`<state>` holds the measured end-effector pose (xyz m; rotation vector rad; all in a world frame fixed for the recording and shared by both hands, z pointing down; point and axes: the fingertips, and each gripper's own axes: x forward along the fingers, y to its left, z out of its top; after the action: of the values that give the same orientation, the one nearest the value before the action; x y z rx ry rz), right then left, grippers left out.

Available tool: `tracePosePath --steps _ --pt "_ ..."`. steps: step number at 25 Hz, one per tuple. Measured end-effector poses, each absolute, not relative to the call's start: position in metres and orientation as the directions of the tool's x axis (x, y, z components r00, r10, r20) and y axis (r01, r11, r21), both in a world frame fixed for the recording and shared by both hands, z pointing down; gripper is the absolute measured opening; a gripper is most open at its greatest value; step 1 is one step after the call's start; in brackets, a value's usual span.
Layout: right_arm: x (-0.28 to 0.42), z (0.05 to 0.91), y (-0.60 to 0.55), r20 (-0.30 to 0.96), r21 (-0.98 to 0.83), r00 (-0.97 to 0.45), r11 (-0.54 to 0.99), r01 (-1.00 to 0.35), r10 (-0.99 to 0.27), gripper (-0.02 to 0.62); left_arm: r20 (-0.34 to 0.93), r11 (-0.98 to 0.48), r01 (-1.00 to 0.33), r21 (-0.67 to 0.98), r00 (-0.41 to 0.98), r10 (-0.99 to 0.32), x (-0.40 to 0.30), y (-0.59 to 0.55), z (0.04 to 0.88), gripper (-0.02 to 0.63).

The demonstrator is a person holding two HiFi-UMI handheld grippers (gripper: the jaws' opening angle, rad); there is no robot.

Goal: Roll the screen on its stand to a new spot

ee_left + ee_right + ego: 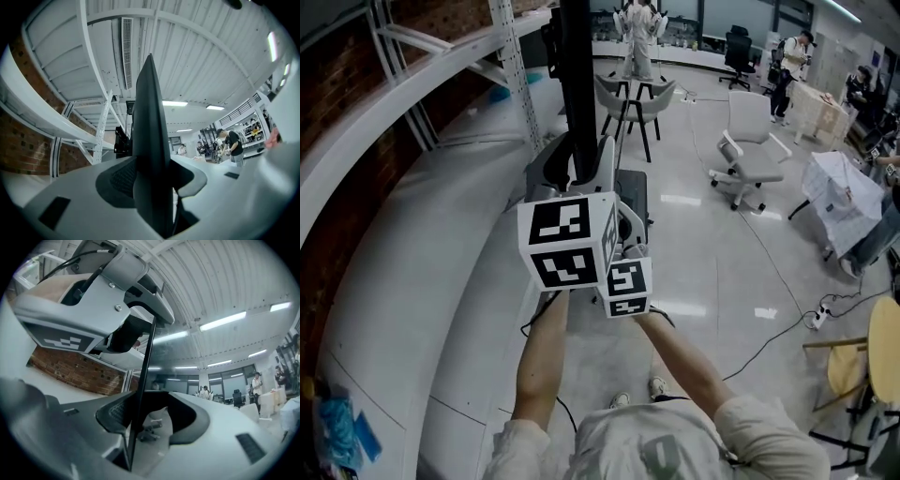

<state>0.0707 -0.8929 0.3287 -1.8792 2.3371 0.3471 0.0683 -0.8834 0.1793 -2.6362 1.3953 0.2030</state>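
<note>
The screen (577,84) shows edge-on as a tall black bar, rising from its dark stand base (633,192) on the floor. Both grippers reach forward to its near edge, marker cubes side by side. The left gripper (598,178) is higher; in the left gripper view the dark panel (150,140) fills the gap of the left gripper (152,183) and both pads lie against it. In the right gripper view the thin screen edge (140,390) stands between the jaws of the right gripper (150,420), close to the left pad, with a gap to the other pad.
A white shelving rack (441,84) runs along the brick wall at left, close to the screen. Ahead stand a stool (633,103) and a white office chair (750,150). A covered table (844,192) and a floor cable with power strip (820,317) lie right. People stand far back.
</note>
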Motion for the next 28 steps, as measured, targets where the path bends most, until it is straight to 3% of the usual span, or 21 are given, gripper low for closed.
tracePosePath --steps 28 --pt "0.033 0.323 -0.761 -0.298 0.086 -0.333 0.322 -0.943 -0.895 0.216 -0.254 -0.601 -0.798 -0.049 0.591 -0.765 0.036 -0.752 0.178 0.215"
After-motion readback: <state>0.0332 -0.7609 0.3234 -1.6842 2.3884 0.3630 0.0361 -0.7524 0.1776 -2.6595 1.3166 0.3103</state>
